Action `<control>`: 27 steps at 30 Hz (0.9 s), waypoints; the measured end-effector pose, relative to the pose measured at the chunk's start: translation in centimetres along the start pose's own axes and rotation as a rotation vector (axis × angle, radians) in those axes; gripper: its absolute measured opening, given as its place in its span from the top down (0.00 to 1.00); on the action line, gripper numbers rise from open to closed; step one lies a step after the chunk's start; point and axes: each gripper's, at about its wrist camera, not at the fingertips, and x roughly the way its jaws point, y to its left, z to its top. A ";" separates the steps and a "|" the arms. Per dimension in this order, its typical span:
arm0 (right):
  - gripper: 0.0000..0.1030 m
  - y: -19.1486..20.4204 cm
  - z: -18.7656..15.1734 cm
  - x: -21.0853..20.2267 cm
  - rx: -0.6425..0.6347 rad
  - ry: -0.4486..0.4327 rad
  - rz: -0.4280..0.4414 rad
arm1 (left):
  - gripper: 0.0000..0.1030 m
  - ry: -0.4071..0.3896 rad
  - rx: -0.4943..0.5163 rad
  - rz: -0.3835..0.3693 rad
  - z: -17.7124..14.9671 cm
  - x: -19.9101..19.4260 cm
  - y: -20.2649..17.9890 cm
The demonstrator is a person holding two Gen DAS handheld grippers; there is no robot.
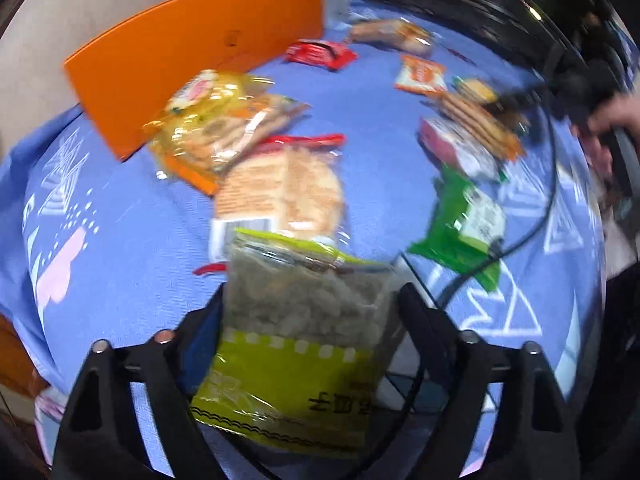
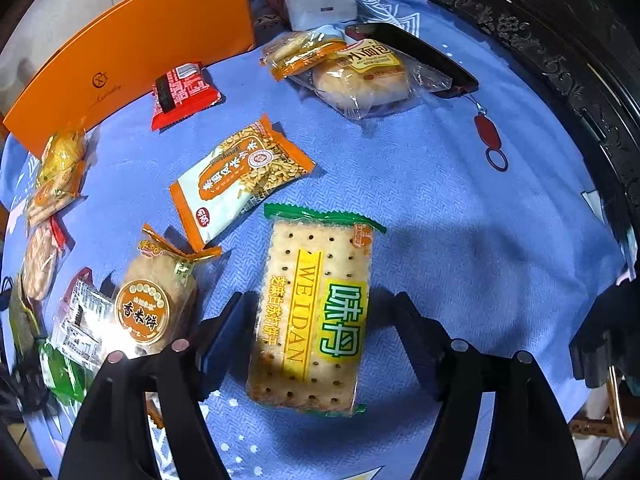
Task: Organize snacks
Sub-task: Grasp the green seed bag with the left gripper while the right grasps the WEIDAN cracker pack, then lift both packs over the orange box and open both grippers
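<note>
The left gripper (image 1: 312, 300) had its fingers on either side of a yellow-green snack bag (image 1: 296, 344), apparently gripping it above the blue tabletop (image 1: 120, 240), though blur hid the contact. The right gripper (image 2: 320, 312) hung with fingers wide, straddling a cracker pack (image 2: 316, 308) lying flat, with gaps on both sides. Other snacks lay scattered near an orange box (image 2: 132, 56).
</note>
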 end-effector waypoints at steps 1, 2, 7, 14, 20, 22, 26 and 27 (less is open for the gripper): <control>0.26 -0.1 0.4 0.2 -0.010 0.001 0.005 | 0.31 0.000 -0.018 0.008 0.1 0.0 0.2; 0.26 -0.2 0.7 0.5 -0.022 0.001 0.011 | 0.33 0.002 -0.027 0.017 0.2 0.0 0.1; 0.54 0.4 1.1 0.1 -0.147 -0.035 0.057 | 0.38 -0.008 -0.075 0.061 0.0 -0.3 -1.0; 0.54 0.4 1.6 -0.1 -0.168 -0.060 0.141 | 0.38 -0.026 -0.167 0.106 0.1 -1.9 -1.9; 0.54 0.9 2.0 -1.7 -0.205 -0.100 0.198 | 0.38 -0.090 -0.289 0.123 1.5 -4.5 -1.2; 0.54 0.9 2.2 -2.4 -0.204 -0.118 0.218 | 0.38 -0.116 -0.324 0.125 2.3 -5.4 -1.0; 0.54 0.9 2.8 -4.2 -0.205 -0.166 0.251 | 0.38 -0.178 -0.372 0.125 4.1 -7.5 -1.0; 0.54 0.9 3.0 -4.8 -0.205 -0.186 0.264 | 0.38 -0.192 -0.381 0.124 4.5 -7.9 -1.0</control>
